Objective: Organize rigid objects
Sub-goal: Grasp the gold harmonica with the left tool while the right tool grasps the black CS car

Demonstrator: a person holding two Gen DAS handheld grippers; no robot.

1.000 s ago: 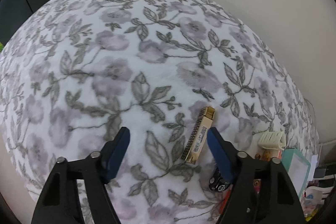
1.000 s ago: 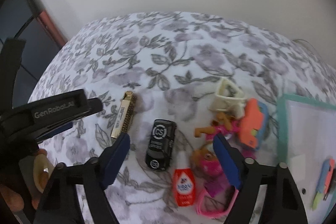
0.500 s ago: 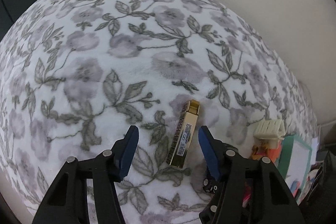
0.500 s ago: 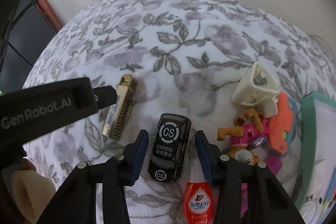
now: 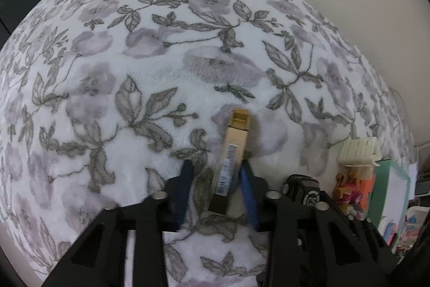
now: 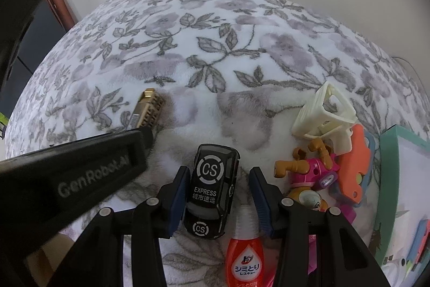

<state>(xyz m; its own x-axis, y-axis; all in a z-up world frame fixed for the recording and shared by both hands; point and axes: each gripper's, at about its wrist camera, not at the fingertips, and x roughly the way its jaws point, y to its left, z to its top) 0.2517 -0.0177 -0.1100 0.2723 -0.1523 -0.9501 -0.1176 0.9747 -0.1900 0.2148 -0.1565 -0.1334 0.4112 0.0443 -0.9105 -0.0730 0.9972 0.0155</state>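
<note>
The sorting has barely begun: the toys still lie in a heap on the flowery blanket (image 6: 242,45), and nothing looks put away yet. The left gripper (image 5: 216,174) is closing its blue jaws on the gold box (image 5: 231,155), which lies flat on the blanket between them; the right pad seems to touch it, but the left side still shows a gap. The right gripper (image 6: 219,187) sits partly open around the black toy car (image 6: 212,190). Its left pad touches the car, while the other pad stands a little apart. Both things still need lifting and a new place. Only the right view shows the red bottle (image 6: 246,254) and the whole car. Both views show the cream basket (image 6: 326,114), the pink toy dog (image 6: 309,174) and the green tray (image 6: 389,152).
</note>
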